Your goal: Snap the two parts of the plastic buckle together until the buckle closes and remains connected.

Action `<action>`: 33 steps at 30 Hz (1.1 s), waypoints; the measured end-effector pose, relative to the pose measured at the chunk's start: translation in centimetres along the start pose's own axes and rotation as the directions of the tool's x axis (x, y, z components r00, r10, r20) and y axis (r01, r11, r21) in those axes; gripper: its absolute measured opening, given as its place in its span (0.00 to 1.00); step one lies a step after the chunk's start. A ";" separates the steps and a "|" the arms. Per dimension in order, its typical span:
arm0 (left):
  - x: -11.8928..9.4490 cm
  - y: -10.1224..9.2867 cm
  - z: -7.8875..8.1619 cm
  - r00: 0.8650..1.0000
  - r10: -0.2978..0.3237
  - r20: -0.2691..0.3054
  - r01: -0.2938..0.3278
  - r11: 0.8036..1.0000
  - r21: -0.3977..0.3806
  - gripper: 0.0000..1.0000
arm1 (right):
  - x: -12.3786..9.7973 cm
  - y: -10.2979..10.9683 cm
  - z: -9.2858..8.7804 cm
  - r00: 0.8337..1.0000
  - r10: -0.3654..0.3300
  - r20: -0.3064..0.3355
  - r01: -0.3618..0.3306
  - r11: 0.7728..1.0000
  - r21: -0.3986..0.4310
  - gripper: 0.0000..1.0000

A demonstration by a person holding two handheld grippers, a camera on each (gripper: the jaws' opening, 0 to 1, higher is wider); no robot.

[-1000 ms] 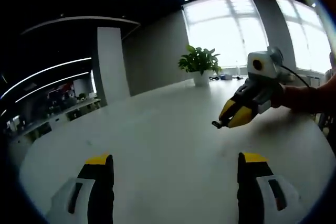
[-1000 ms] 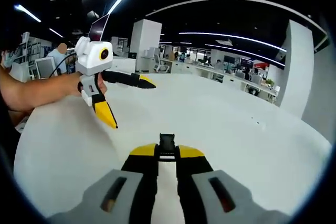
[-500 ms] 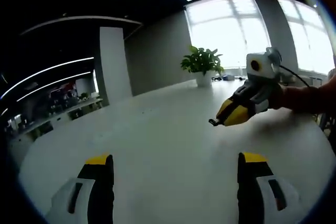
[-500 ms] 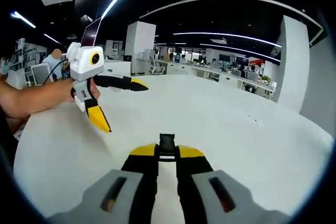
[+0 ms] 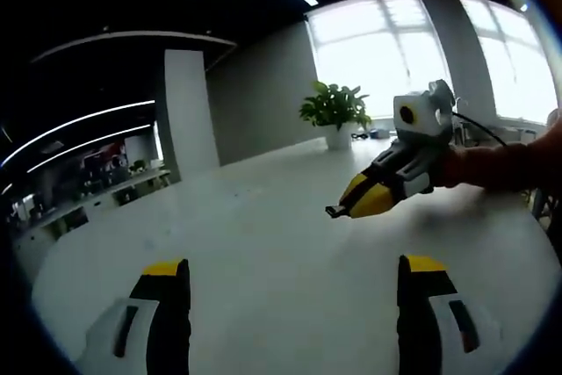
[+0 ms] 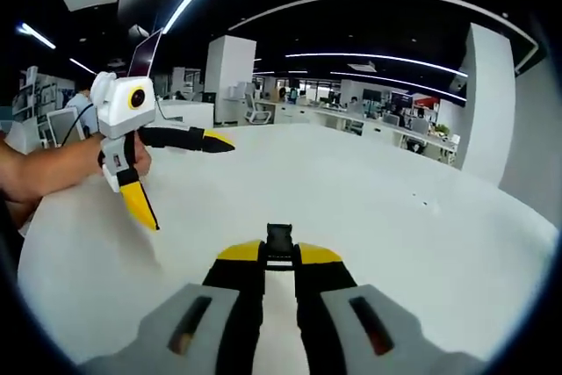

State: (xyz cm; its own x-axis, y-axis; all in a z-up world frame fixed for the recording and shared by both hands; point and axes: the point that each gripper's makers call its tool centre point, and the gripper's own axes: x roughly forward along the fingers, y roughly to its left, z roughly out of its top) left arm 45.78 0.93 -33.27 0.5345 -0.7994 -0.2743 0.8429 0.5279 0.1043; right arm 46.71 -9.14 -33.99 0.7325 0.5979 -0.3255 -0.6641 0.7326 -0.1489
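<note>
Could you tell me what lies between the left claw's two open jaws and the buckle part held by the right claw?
In the left gripper view, only bare white table lies between the open left claw and the buckle part pinched by the right claw.

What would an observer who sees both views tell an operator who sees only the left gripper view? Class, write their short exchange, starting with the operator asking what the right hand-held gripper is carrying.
Operator: What is the right hand-held gripper carrying? I see just a dark speck at its tip.
Observer: In the right gripper view it is shut on a small black buckle part, which sticks out past the yellow tips.
Operator: And how does my left hand-held gripper look from outside?
Observer: From there its jaws are spread wide with nothing between them, over the white table.
</note>
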 end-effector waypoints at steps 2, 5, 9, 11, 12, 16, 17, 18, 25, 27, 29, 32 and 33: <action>0.0 0.0 0.0 1.000 0.005 0.003 -0.005 1.000 0.000 1.00 | 0.1 -0.1 -0.1 1.000 -0.003 -0.006 0.003 1.000 -0.003 0.11; -0.1 -0.1 0.0 1.000 0.005 0.006 -0.005 1.000 -0.001 1.00 | 0.4 -0.4 0.1 1.000 -0.004 -0.004 0.004 1.000 0.005 0.11; -0.1 -0.6 0.3 1.000 -0.003 0.015 0.003 1.000 0.000 1.00 | 0.8 -0.5 0.0 1.000 -0.006 -0.011 0.006 1.000 0.005 0.11; -0.1 -0.6 0.4 1.000 -0.004 0.017 0.004 1.000 0.000 1.00 | 0.8 -0.5 0.0 1.000 -0.005 -0.012 0.005 1.000 0.004 0.11; -0.1 -0.5 0.4 1.000 -0.005 0.017 0.005 1.000 -0.001 1.00 | 0.8 -0.5 0.0 1.000 -0.006 -0.013 0.006 1.000 0.003 0.11; -0.1 -0.8 0.5 1.000 -0.018 0.024 0.018 1.000 0.003 1.00 | 1.0 -0.7 0.3 1.000 -0.007 -0.001 0.007 1.000 0.012 0.11; -0.1 -0.8 0.5 1.000 -0.018 0.023 0.017 1.000 0.006 1.00 | 1.2 -0.8 0.4 1.000 -0.009 0.000 0.009 1.000 0.009 0.11; -0.1 -0.8 0.5 1.000 -0.015 0.022 0.015 1.000 0.008 1.00 | 1.2 -0.6 0.5 1.000 -0.007 0.000 0.007 1.000 0.012 0.11; -0.2 -0.5 0.4 1.000 -0.013 0.019 0.013 1.000 -0.001 1.00 | 1.9 -0.7 0.8 1.000 -0.010 -0.001 0.010 1.000 0.016 0.11; -0.1 -0.3 0.4 1.000 -0.012 0.016 0.012 1.000 0.000 1.00 | 2.1 -0.7 0.8 1.000 -0.010 -0.005 0.010 1.000 0.013 0.11; 0.0 0.0 0.5 1.000 -0.003 0.020 0.003 1.000 0.001 1.00 | 2.2 -0.6 0.8 1.000 -0.012 -0.006 0.012 1.000 0.010 0.11; 0.0 0.0 0.6 1.000 -0.008 0.025 0.008 1.000 -0.004 1.00 | 2.4 -0.8 0.8 1.000 -0.012 -0.009 0.012 1.000 0.008 0.11; 0.0 0.1 0.6 1.000 -0.002 0.024 0.002 1.000 0.002 1.00 | 2.4 -0.9 0.9 1.000 -0.014 -0.009 0.014 1.000 0.007 0.11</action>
State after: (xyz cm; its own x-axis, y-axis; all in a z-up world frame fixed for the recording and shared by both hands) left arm 45.91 0.84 -32.66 0.5338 -0.8073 -0.2517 0.8443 0.5253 0.1058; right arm 49.19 -8.05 -33.84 0.7404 0.5846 -0.3319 -0.6527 0.7433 -0.1468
